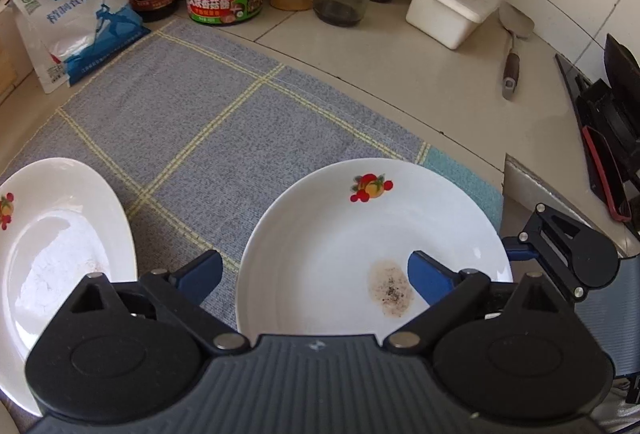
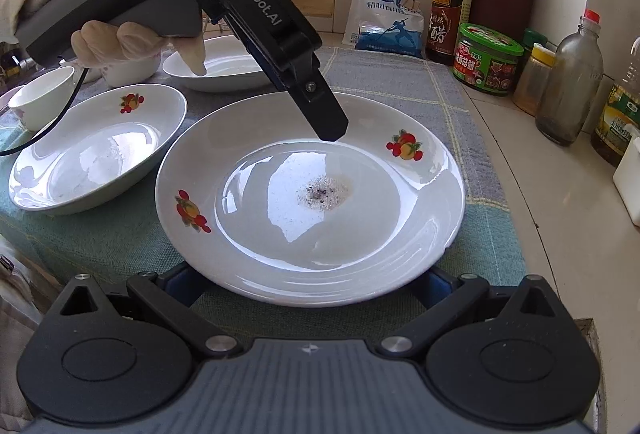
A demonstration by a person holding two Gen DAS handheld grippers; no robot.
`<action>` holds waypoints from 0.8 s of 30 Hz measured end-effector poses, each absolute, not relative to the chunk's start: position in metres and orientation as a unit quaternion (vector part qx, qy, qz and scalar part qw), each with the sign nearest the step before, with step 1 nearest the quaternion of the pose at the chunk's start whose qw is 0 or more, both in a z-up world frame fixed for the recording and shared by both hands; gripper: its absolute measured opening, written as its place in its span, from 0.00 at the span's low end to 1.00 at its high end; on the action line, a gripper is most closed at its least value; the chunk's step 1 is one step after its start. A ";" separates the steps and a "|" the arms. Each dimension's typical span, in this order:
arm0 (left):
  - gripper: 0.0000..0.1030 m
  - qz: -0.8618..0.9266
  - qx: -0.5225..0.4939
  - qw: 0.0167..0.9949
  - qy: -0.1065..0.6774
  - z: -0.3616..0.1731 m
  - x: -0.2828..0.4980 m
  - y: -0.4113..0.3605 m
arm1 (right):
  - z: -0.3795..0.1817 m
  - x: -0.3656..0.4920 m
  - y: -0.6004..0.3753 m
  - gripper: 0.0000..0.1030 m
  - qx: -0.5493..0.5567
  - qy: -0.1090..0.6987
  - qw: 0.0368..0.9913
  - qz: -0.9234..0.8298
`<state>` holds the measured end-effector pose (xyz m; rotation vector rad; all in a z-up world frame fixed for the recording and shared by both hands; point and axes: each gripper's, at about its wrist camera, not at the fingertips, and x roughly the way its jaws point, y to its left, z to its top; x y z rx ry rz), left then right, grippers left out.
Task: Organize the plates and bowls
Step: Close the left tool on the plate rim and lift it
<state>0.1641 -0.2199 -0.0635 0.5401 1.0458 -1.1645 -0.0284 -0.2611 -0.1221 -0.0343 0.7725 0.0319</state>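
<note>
Straddling the stained plate (image 1: 360, 234) rim, the left gripper (image 1: 316, 274) is gaping; the right gripper (image 2: 308, 286), also open, is flanking its near edge, a second plate (image 2: 96, 150) lying just beside.

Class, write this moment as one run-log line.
left gripper: open, straddling rim of stained plate | right gripper: open at plate's near edge | second plate: beside, on cloth

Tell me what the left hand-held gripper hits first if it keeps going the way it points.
Probably the stained plate: the left hand-held gripper straddles its rim, one finger angled down over the plate's well. Depth is unclear.
</note>
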 end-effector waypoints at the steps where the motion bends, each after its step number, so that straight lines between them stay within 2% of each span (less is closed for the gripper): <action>1: 0.93 -0.524 0.246 0.668 0.467 -0.065 0.166 -0.222 | -0.122 -0.028 -0.261 1.00 -0.017 0.378 0.926 0.016; 4: 0.91 -0.534 0.263 0.646 0.478 -0.069 0.172 -0.230 | -0.122 -0.029 -0.261 1.00 -0.017 0.377 0.926 0.015; 6: 0.88 -0.540 0.267 0.631 0.488 -0.071 0.178 -0.234 | -0.123 -0.029 -0.260 1.00 -0.017 0.376 0.926 0.015; 8: 0.80 -0.546 0.267 0.615 0.503 -0.073 0.182 -0.237 | -0.123 -0.029 -0.260 1.00 -0.017 0.376 0.926 0.015; 14: 0.72 -0.559 0.275 0.581 0.523 -0.079 0.189 -0.244 | -0.122 -0.028 -0.261 1.00 -0.018 0.379 0.925 0.017; 24: 0.72 -0.563 0.285 0.569 0.527 -0.082 0.190 -0.250 | -0.120 -0.024 -0.262 1.00 -0.017 0.388 0.921 0.019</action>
